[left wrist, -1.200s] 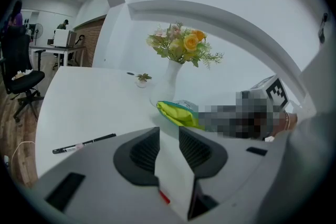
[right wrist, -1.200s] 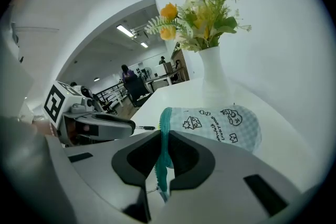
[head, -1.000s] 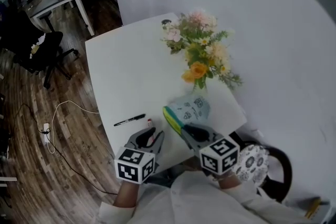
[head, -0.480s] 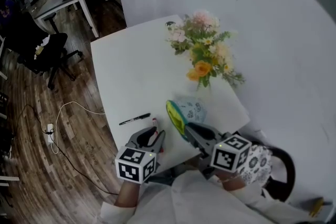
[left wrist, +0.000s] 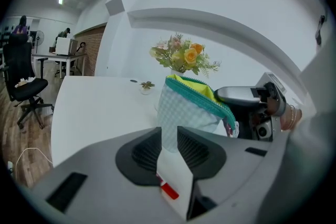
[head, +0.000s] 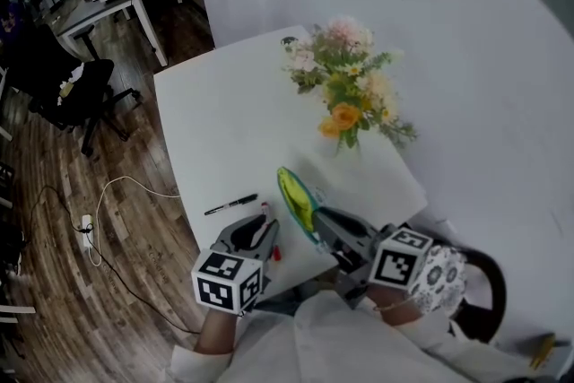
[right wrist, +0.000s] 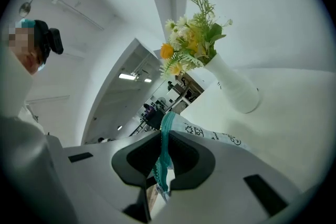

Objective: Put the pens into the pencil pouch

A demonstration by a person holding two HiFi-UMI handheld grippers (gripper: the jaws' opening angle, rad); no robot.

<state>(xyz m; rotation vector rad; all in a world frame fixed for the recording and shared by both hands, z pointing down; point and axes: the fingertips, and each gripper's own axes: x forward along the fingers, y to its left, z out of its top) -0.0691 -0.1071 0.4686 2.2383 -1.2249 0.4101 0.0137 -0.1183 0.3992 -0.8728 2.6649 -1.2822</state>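
My right gripper [head: 325, 222] is shut on the teal zipper edge of the pencil pouch [head: 296, 200] and holds it up on edge above the white table [head: 224, 121]. The pouch's yellow-lined mouth gapes toward the left. In the left gripper view the pouch [left wrist: 191, 107] hangs just beyond my left gripper [left wrist: 169, 136]. The left jaws have just been closing; a white pen with a red band [left wrist: 169, 190] lies between them, and the pads stand apart from it. A black pen [head: 230, 204] lies on the table left of the left gripper [head: 265, 233].
A white vase of flowers [head: 350, 103] stands behind the pouch near the table's far right edge. A small object [head: 289, 40] sits at the far corner. An office chair [head: 72, 94] and a cable [head: 108, 193] are on the wooden floor to the left.
The right gripper has risen and rolled, so the pouch went from lying flat to standing on edge with its mouth showing. The left gripper has stayed in place.
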